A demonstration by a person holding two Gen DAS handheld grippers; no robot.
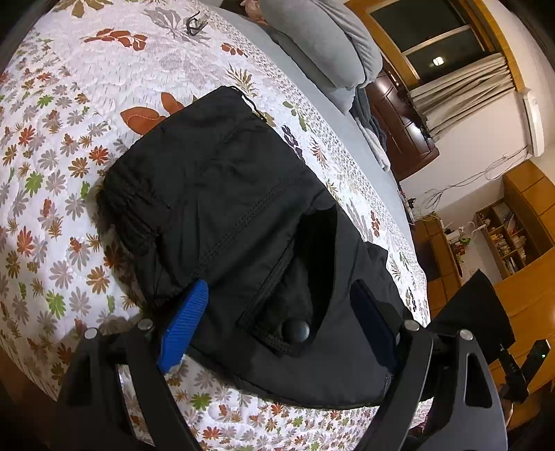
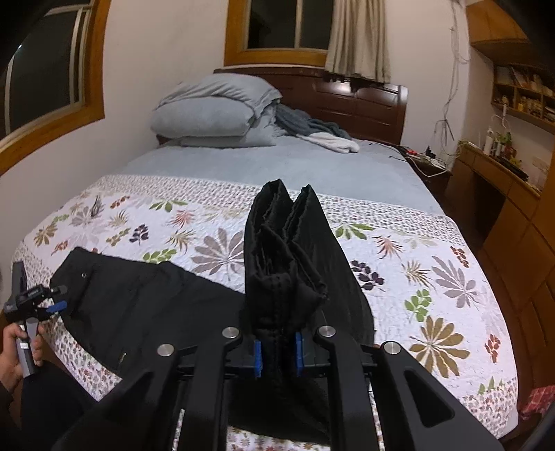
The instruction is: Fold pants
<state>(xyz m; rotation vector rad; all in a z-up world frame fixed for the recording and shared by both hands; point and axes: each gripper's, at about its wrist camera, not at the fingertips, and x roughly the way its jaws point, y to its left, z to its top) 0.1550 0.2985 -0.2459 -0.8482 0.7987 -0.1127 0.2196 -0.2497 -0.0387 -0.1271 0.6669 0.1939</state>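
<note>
Black pants point(image 1: 236, 215) lie on the floral quilt point(image 1: 69, 145), waistband away from me, a buttoned pocket flap near the camera. My left gripper point(image 1: 277, 312) is open, its blue fingers point(image 1: 187, 319) wide apart over the near edge of the pants, holding nothing. In the right wrist view the pants point(image 2: 138, 305) lie at the lower left, and my right gripper point(image 2: 276, 357) is shut on the bunched leg ends point(image 2: 288, 263), which stand up between its blue pads. The left gripper point(image 2: 55, 305) shows at the far left, at the pants' waist end.
Folded grey bedding and pillows point(image 2: 215, 111) lie at the head of the bed by the wooden headboard point(image 2: 364, 100). A small dark clip point(image 1: 194, 24) lies on the quilt. Wooden desk and shelves point(image 2: 503, 180) stand to the right of the bed.
</note>
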